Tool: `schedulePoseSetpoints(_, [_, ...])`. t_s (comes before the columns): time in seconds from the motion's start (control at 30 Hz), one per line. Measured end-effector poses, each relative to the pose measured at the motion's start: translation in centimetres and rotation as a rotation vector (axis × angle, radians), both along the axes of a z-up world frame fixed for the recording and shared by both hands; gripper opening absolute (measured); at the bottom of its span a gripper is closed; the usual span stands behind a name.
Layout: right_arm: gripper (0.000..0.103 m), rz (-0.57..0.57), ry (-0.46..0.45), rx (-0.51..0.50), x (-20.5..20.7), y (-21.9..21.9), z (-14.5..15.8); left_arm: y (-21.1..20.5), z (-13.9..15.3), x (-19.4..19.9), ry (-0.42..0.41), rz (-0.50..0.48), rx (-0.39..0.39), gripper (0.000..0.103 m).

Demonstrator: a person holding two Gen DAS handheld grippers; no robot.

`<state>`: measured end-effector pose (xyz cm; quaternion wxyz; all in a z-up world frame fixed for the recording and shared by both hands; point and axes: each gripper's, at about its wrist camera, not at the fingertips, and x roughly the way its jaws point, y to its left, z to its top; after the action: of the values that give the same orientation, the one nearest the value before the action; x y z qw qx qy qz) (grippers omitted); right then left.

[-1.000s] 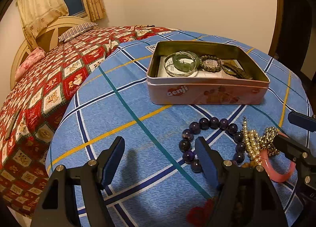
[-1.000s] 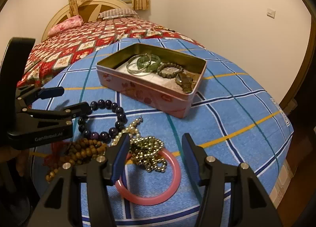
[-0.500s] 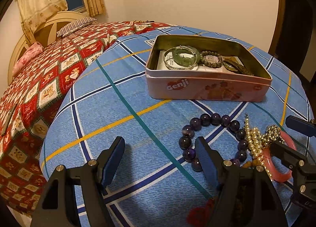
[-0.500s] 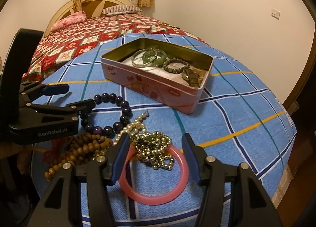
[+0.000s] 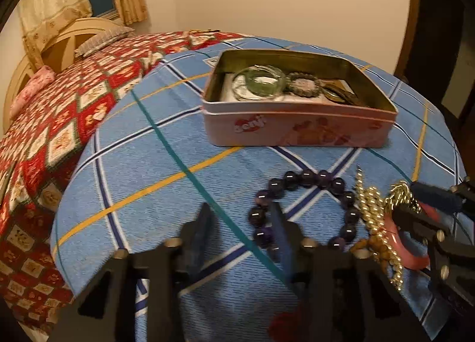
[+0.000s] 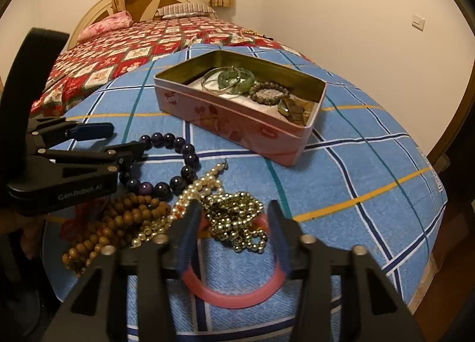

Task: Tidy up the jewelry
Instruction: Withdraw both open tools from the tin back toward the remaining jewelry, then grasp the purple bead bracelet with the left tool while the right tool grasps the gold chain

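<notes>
Pink bangle (image 6: 234,294) lies directly under my right gripper (image 6: 234,223), jaws wide, straddling its far rim; gold bead chain (image 6: 237,214) is heaped on that rim between my fingers. Risk: closing here snags the chain with the bangle and drags the pearl strand (image 6: 190,190) and wooden beads (image 6: 118,220) along, tangling. Purple bead bracelet (image 5: 302,208) sits just ahead-right of my left gripper (image 5: 240,223), jaws open, narrower than a second ago. Since then the right gripper has come down closer over the bangle. Open tin (image 6: 237,125) lies well ahead.
</notes>
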<state>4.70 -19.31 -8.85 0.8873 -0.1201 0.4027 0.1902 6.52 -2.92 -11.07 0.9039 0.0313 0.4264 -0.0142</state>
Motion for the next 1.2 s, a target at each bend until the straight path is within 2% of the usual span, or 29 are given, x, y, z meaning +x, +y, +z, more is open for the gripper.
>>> schedulePoseSetpoints(0.03, [0.026, 0.007, 0.004, 0.006, 0.0, 0.0, -0.1, -0.2, 0.0, 0.0, 0.002, -0.015, -0.003, 0.018])
schedulePoseSetpoints(0.07, [0.026, 0.011, 0.005, 0.008, 0.0, 0.1, -0.1, -0.5, 0.0, -0.1, 0.003, -0.029, -0.004, 0.016])
schedulePoseSetpoints(0.17, [0.018, 0.016, -0.004, 0.023, -0.2, -0.1, 0.2, -0.5, 0.1, -0.2, 0.003, -0.039, -0.022, 0.014])
schedulePoseSetpoints(0.43, [0.013, 0.02, -0.033, 0.074, -0.6, -0.5, 1.3, 0.0, 2.4, -1.0, -0.064, -0.031, -0.058, 0.014])
schedulePoseSetpoints(0.93, [0.013, 0.014, -0.103, 0.126, -1.4, -1.2, 3.8, 0.2, 6.7, -2.7, -0.176, -0.041, -0.046, 0.014])
schedulePoseSetpoints(1.2, [0.013, 0.002, -0.119, 0.139, -1.3, -1.6, 4.4, 1.4, 7.8, -2.8, -0.201, -0.012, -0.052, 0.014])
